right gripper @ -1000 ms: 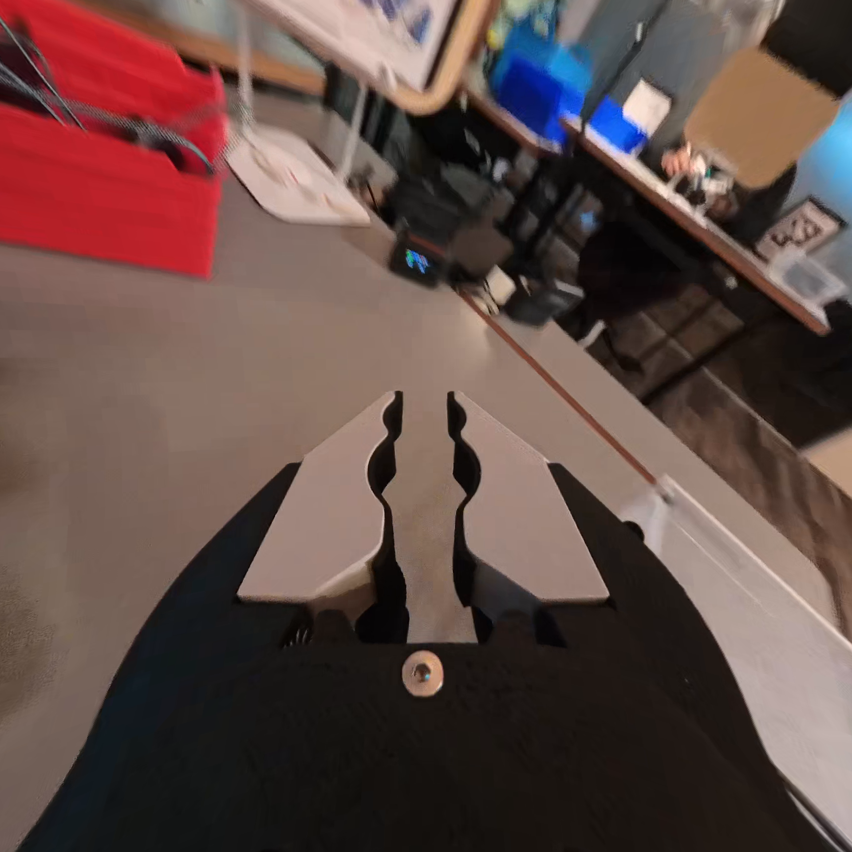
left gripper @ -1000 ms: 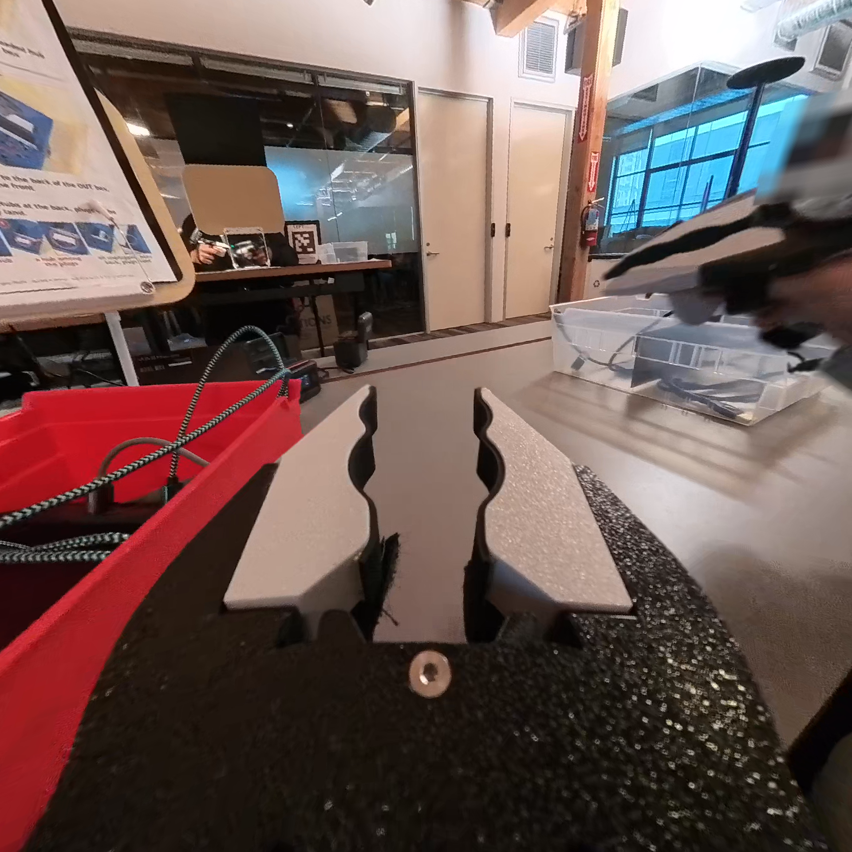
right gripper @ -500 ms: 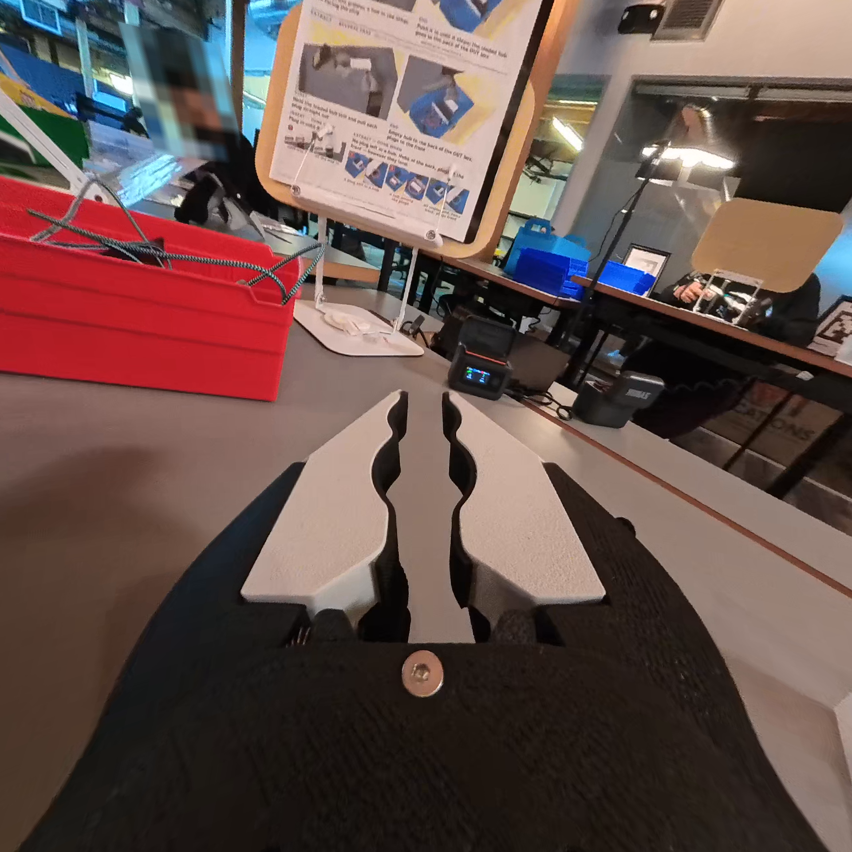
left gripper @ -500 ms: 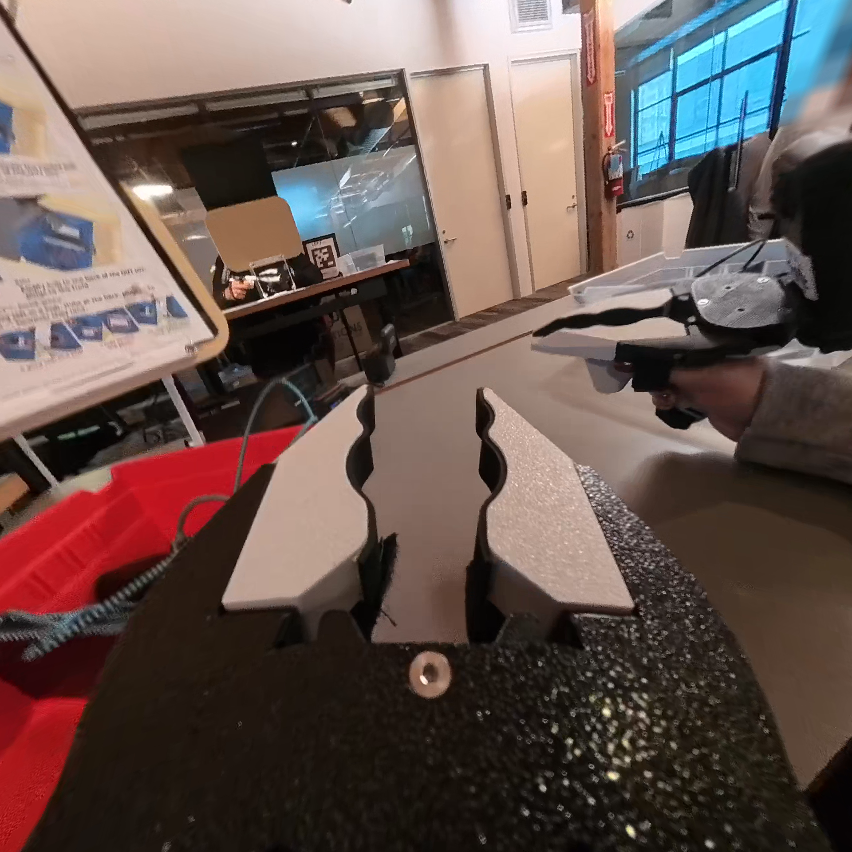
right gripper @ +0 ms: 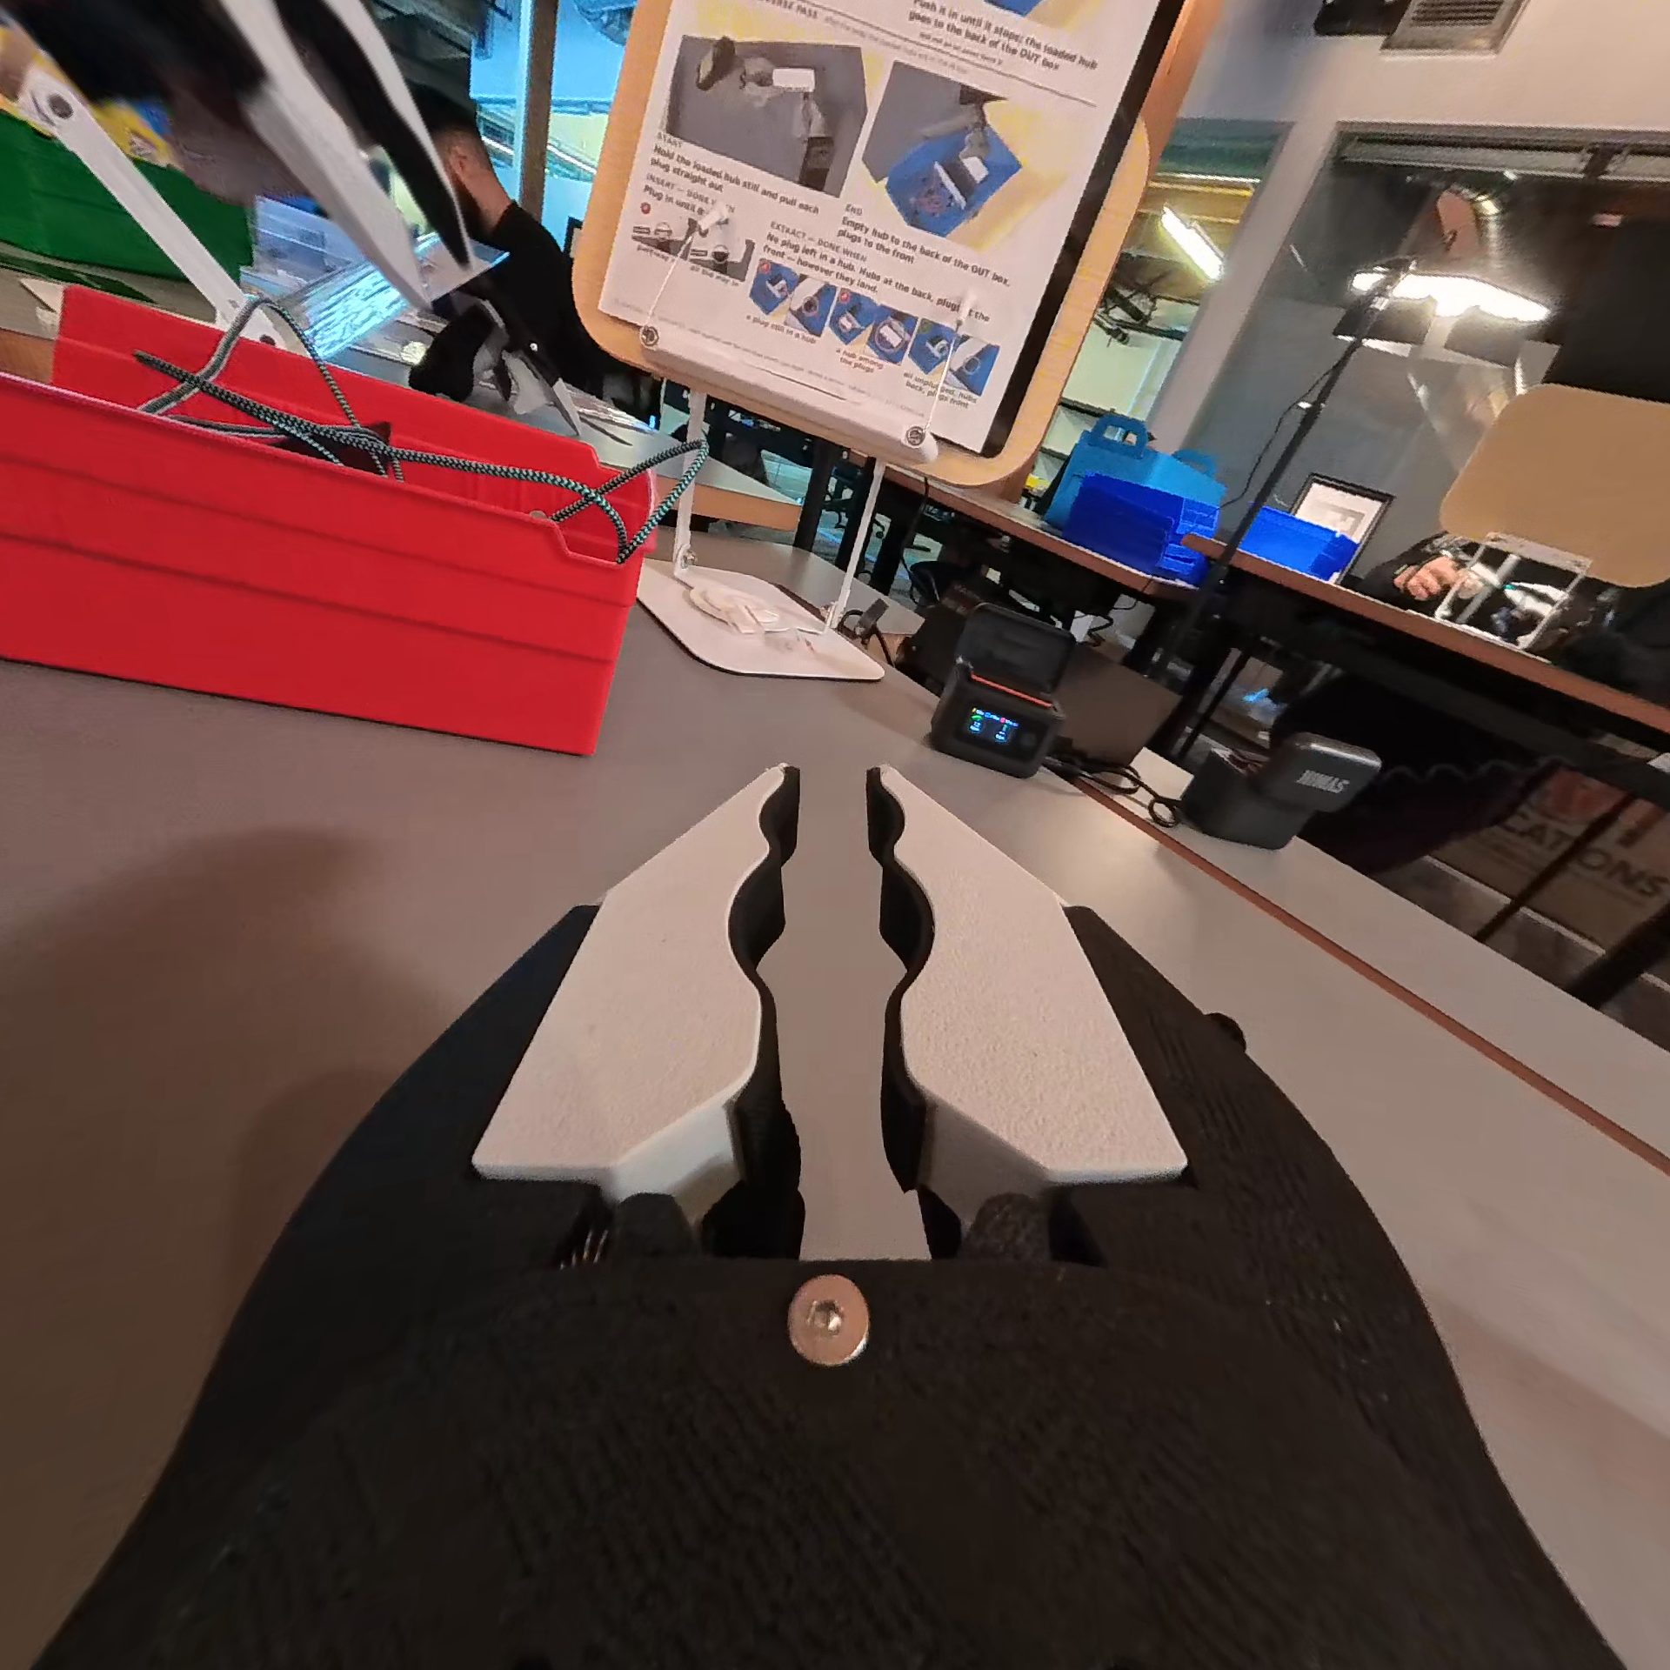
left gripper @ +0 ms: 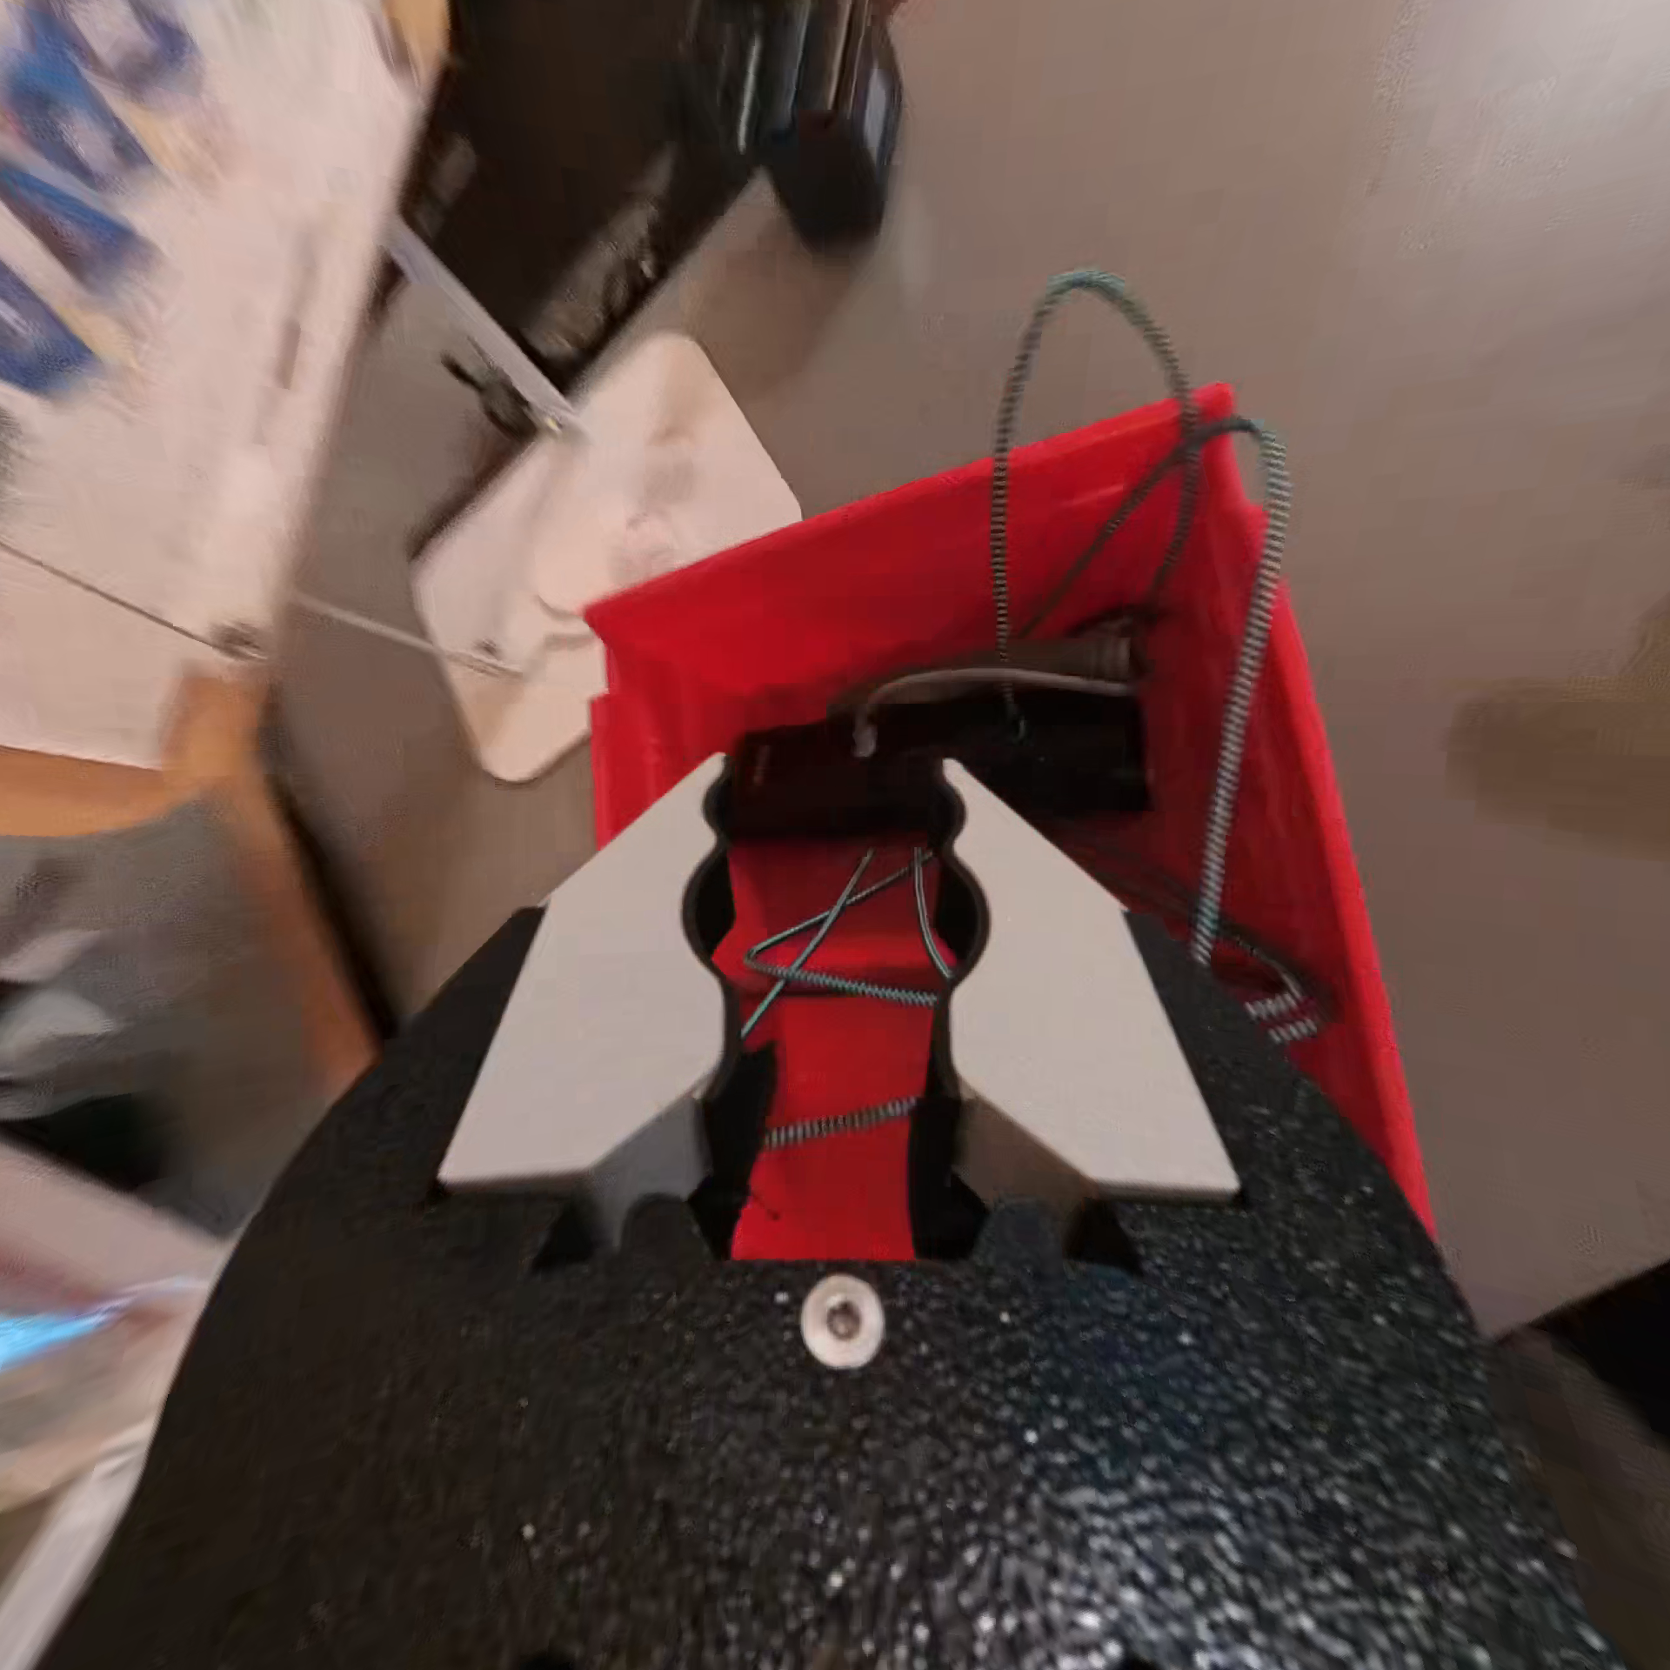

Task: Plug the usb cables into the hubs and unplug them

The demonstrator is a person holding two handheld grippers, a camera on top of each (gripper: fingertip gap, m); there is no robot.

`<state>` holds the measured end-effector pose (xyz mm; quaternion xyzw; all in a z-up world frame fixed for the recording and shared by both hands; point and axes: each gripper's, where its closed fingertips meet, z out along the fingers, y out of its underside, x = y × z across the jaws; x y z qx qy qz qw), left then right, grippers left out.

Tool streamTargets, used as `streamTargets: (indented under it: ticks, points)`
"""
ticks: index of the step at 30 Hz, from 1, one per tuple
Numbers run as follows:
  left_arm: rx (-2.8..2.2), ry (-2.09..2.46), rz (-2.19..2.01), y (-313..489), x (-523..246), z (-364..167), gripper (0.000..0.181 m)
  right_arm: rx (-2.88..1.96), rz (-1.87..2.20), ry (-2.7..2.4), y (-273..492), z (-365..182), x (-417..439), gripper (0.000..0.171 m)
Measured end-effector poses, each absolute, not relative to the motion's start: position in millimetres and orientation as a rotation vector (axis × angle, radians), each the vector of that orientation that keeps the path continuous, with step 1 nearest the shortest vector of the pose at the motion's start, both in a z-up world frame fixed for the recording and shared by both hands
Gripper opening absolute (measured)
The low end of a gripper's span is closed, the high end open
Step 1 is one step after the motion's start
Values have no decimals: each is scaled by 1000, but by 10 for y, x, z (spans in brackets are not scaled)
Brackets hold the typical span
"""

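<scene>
A red bin [left gripper: 904, 578] holds black USB hubs [left gripper: 1021, 768] and several braided black-and-teal cables [left gripper: 1003, 452], some looping over its rim. My left gripper [left gripper: 831, 795] is open and empty. It points down into the bin, with its tips just above a hub. My right gripper [right gripper: 831, 777] is open with a narrow gap and empty, low over the grey table [right gripper: 271, 858], to the right of the bin [right gripper: 316, 578]. The cables [right gripper: 361, 443] show above the bin's rim there. The left gripper's fingers [right gripper: 334, 163] show blurred above the bin.
An instruction sheet on a white stand [right gripper: 858, 226] stands behind the bin; its base plate [left gripper: 587, 542] lies beside the bin. A small black device with a lit screen [right gripper: 999, 714] and a dark block [right gripper: 1283, 786] sit at the table's far edge. My hands' fingertips stand some 30 cm from each other.
My left gripper has swung from level beside the bin to pointing down into it. My right gripper has settled facing the bin and stand. Neither gripper's opening has changed.
</scene>
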<state>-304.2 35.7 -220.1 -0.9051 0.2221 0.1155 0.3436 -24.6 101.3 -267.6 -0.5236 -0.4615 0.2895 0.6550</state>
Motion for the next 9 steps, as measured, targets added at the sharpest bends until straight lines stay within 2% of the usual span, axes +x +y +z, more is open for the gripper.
streamTargets:
  ticks: [1, 5, 9]
  points:
    - [-2407, 517, 218, 453, -3141, -2333, 34, -1191, 657, -1046, 1018, -2680, -243, 13]
    - [-2628, 451, 76, 611, -3316, -2904, 32, -1213, 659, -1040, 1061, -2706, -232, 13]
    - [-2751, 407, 21, 697, -3316, -3210, 29, -1227, 672, -1036, 1081, -2723, -233, 13]
